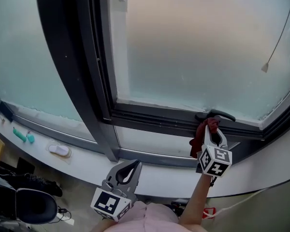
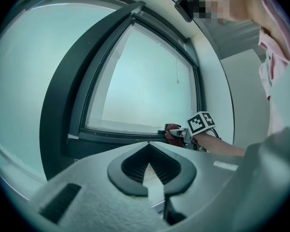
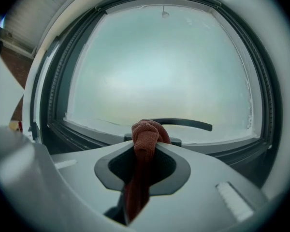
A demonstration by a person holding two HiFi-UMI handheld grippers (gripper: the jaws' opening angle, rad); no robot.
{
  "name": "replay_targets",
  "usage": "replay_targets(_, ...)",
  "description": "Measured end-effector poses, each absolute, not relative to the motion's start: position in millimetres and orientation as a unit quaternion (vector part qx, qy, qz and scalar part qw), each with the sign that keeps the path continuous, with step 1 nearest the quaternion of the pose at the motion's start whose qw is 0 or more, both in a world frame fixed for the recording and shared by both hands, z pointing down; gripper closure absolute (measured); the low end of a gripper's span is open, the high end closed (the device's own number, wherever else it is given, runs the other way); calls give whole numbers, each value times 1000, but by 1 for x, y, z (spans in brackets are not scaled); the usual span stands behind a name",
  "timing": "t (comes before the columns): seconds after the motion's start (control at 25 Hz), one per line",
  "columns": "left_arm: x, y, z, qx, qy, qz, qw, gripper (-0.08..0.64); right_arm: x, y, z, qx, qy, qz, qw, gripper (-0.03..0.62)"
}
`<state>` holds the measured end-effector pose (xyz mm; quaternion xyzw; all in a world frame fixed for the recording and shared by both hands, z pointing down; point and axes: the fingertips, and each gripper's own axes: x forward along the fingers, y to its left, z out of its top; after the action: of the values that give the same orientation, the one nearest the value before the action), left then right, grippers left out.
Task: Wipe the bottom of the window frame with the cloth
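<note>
Right gripper view: the right gripper (image 3: 145, 148) clamps a rust-red woven cloth (image 3: 145, 132), bunched against the dark metal bottom frame rail (image 3: 84, 133) running sideways ahead; the left gripper (image 2: 147, 145), closed on nothing, hangs farther back.

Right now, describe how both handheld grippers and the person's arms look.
The left gripper and right gripper match: light grey bodies that taper to two jaws lined with dark ribbed pads. Each carries a white cube printed with black square markers, the left cube and the right cube. The person wears a pink top, and no sleeve covers the right forearm.
</note>
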<state>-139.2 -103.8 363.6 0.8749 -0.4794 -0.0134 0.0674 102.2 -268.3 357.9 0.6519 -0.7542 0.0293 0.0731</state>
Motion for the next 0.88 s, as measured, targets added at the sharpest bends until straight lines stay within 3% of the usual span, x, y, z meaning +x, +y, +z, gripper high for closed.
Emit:
replay_targets(0.24, -163, -94, 364, 868, -492, -14, 70, 565, -17, -237, 322, 530, -847, 17, -20, 528)
replay_targets(0.56, -202, -84, 364, 858, -508, -16, 71, 565, -183, -205, 335, 397, -916, -38, 40, 528)
replay_targets(0.88, -246, -78, 368, 843, -533, -18, 69, 565, -254, -216, 367, 370, -924, -38, 88, 528)
